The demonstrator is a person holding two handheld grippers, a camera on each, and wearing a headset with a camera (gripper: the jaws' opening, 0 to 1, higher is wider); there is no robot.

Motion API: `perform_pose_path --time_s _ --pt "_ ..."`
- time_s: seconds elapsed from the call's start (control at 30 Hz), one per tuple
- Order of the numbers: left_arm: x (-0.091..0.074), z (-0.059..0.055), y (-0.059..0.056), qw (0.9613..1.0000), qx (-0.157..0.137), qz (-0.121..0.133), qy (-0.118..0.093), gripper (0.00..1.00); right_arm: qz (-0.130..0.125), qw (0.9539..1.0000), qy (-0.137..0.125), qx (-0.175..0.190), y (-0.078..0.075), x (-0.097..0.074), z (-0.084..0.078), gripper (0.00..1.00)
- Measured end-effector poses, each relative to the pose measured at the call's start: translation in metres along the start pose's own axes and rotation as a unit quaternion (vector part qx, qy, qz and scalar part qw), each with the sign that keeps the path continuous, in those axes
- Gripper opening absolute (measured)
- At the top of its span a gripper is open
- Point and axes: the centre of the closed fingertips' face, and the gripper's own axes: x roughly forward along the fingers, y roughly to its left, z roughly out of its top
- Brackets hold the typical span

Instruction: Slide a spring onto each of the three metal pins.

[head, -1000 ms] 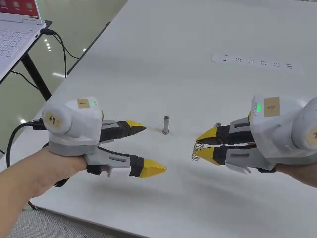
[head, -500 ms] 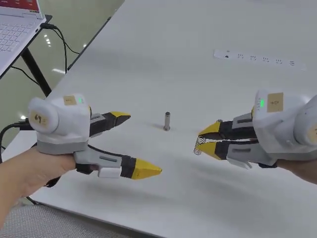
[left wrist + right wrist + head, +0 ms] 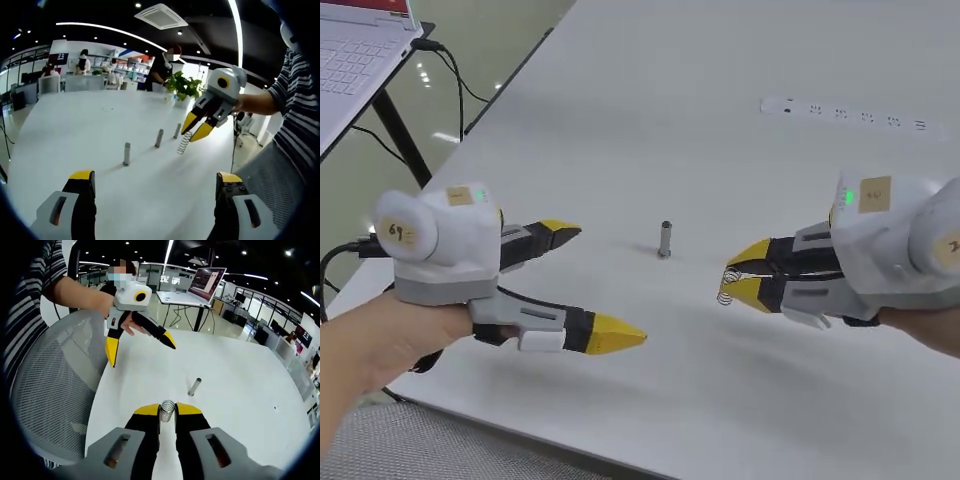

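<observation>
The white table point(image 3: 650, 90) carries the work. A grey mesh chair point(image 3: 50, 390) stands at its near edge in the right gripper view. One open laptop point(image 3: 355, 60) sits on a separate stand at the far left; its screen is too blurred to read.

There are two tongs. The left tongs point(image 3: 590, 283) are spread wide with nothing between them, held above the table's near edge. The figures "69" are written on their round rear end. The right tongs point(image 3: 730, 280) are pinched together on one spring point(image 3: 184, 142). A tan sticker point(image 3: 873, 195) on top of them bears marks too small to read.

One white power strip point(image 3: 840, 113) lies far back on the table; nothing on it is legible.

Three metal pins stand upright in a row in the left gripper view. The near pin point(image 3: 126, 153) is bare and smooth. The middle pin point(image 3: 159, 138) looks ribbed, as if a spring sits on it. The far pin point(image 3: 177, 131) is too small to judge. The held spring hangs slanted from the closed tips, just beside the far end of that row.
</observation>
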Motion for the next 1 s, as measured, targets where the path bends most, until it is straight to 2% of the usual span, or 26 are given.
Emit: perform_pose_path --time_s 0.23,0.33,0.63,1.0 --pt "-0.001 0.0 0.0 1.0 -0.001 0.002 -0.001 0.98 0.0 1.0 -0.005 0.0 -0.01 0.007 0.008 0.08" --pt "-0.001 0.0 -0.001 1.0 -0.001 0.002 -0.001 0.98 -0.002 1.0 -0.007 0.0 -0.02 0.011 0.01 0.08" --pt "-0.002 0.0 -0.002 1.0 -0.001 0.002 0.001 0.98 -0.004 0.9998 -0.021 0.003 -0.031 0.024 0.031 0.08" --pt "-0.003 0.006 -0.002 1.0 0.004 0.002 -0.003 0.98 -0.025 0.999 -0.035 0.016 -0.053 0.037 0.047 0.08"
